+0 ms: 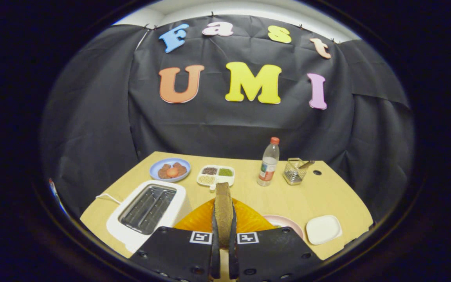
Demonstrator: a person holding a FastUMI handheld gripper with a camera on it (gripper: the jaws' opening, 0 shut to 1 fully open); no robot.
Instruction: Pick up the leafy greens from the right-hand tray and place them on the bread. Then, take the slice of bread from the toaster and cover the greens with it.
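Both hand-held gripper (224, 235) fingers clamp bread slice (223, 207) upright; no legible labels.

No readable text: the bottle (268, 162) label is too small to make out

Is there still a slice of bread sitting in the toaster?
No, the toaster slots look empty, and the gripper is shut on the slice of bread, holding it on edge above the orange plate.

Brown bread (223, 207) sits between black fingers (215, 235); white toaster (147, 213), orange plate (249, 219), blue plate (169, 169), light wooden table (327, 196).
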